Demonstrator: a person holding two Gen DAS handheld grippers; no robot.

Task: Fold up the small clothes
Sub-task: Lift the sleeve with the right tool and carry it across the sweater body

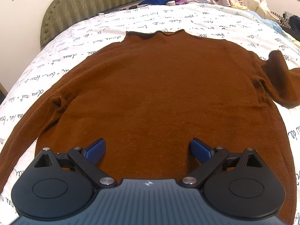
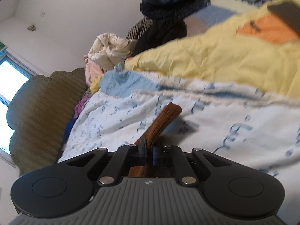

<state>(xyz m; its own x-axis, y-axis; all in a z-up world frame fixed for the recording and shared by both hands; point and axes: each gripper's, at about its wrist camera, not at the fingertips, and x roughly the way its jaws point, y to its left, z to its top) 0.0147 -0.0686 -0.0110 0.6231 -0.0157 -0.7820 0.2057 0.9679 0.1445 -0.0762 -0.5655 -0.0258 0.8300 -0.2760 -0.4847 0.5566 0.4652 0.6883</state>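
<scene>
Pinching the cuff [image 2: 171,110] of the brown sweater [image 1: 159,86], the right gripper [image 2: 149,154] points along the sleeve toward mid-frame, while the left gripper [image 1: 148,150] hovers wide open above the hem.

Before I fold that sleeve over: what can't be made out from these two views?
- Left view: sweater hem hidden by the left gripper; left sleeve end cut off by the frame edge.
- Right view: how much cuff the right gripper holds, hidden by its body.
- Right view: the clothes pile is blurred.

Brown knit sweater [image 1: 159,86] spread flat, collar far, right sleeve cuff [image 2: 168,116] lifted, ribbed.
</scene>
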